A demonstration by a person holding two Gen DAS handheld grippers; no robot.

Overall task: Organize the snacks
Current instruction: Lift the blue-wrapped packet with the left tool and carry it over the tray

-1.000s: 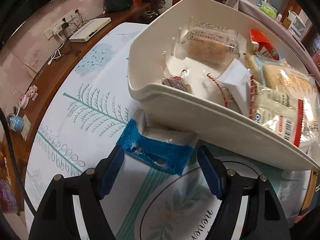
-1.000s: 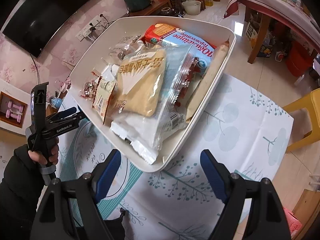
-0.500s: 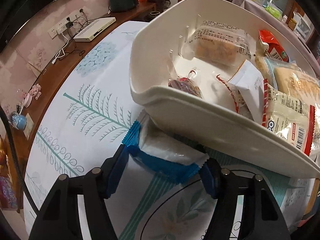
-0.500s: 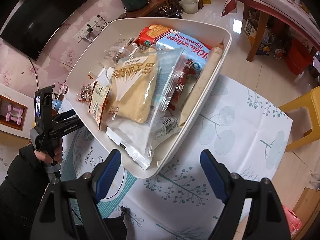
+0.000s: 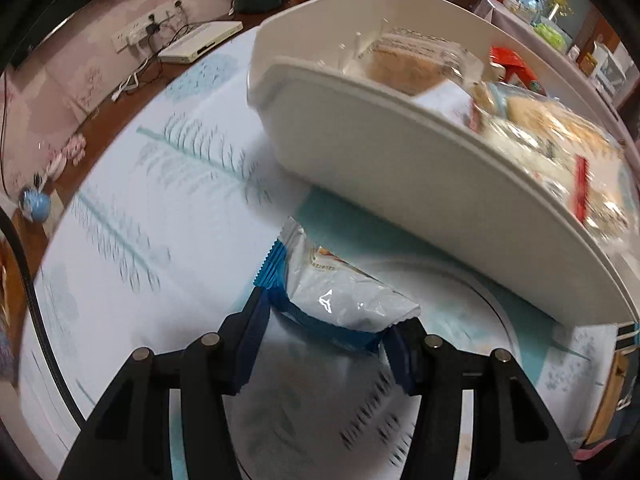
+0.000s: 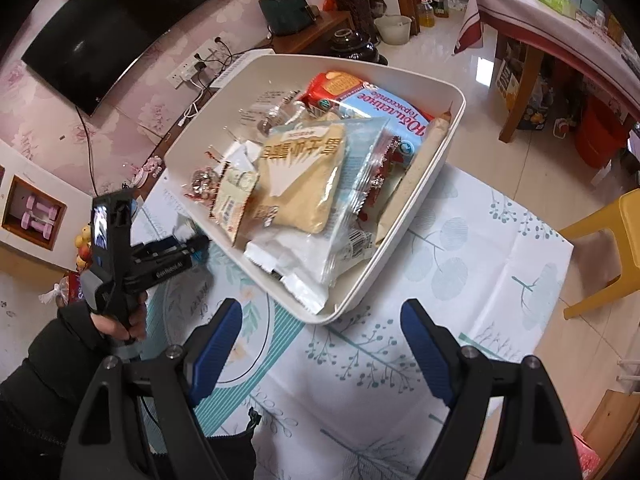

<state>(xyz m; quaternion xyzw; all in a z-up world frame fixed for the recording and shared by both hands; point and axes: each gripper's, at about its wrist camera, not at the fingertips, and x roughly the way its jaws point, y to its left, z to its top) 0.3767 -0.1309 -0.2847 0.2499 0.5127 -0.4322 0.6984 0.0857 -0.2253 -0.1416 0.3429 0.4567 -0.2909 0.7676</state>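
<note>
Left wrist view: the left tongs [image 5: 326, 334] are closing on a blue-and-white snack packet [image 5: 344, 300], both pads touching its ends. The packet lies just beside the white bin [image 5: 400, 168], against its near wall, above the patterned surface [image 5: 160, 216]. Right wrist view: the right tongs [image 6: 322, 346] stand wide apart and empty, near the bin's front corner. Snack packs [image 6: 304, 184] fill the bin.
</note>
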